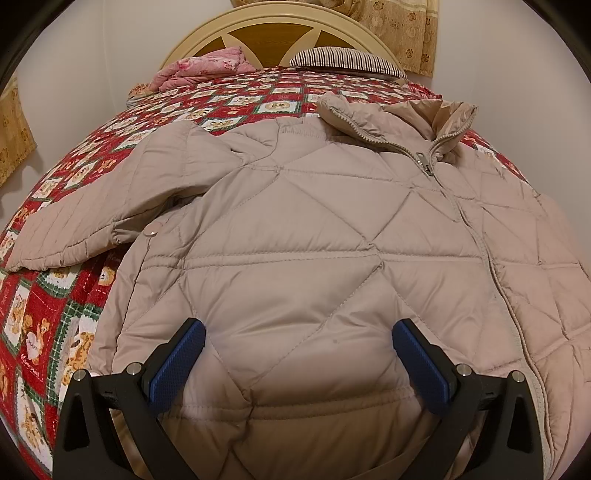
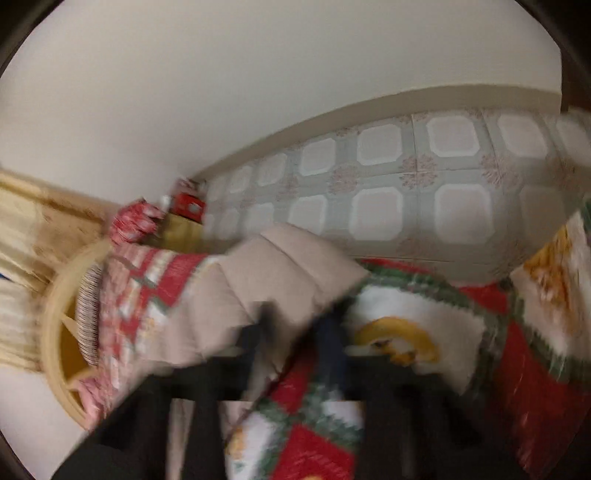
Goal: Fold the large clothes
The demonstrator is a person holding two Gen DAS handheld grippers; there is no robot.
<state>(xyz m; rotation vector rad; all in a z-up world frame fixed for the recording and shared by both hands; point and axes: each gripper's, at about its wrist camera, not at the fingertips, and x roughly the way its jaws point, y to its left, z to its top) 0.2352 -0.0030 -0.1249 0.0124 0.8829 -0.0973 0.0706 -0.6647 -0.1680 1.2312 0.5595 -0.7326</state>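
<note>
A beige quilted jacket [image 1: 314,229] lies front up on the bed, zipper closed, collar toward the headboard, its left sleeve [image 1: 96,206] spread out to the side. My left gripper [image 1: 297,354] is open, its blue pads [image 1: 177,365] wide apart over the jacket's lower hem, holding nothing. The right wrist view is blurred. There my right gripper [image 2: 295,325] has its fingers close together on the end of a beige sleeve [image 2: 280,266] at the bed's edge.
The bed has a red patchwork bear quilt [image 1: 44,314]. A pink folded blanket [image 1: 207,68] and a striped pillow [image 1: 343,61] lie by the cream headboard [image 1: 273,22]. Curtains [image 1: 402,26] hang behind. Tiled floor [image 2: 406,184] lies beside the bed.
</note>
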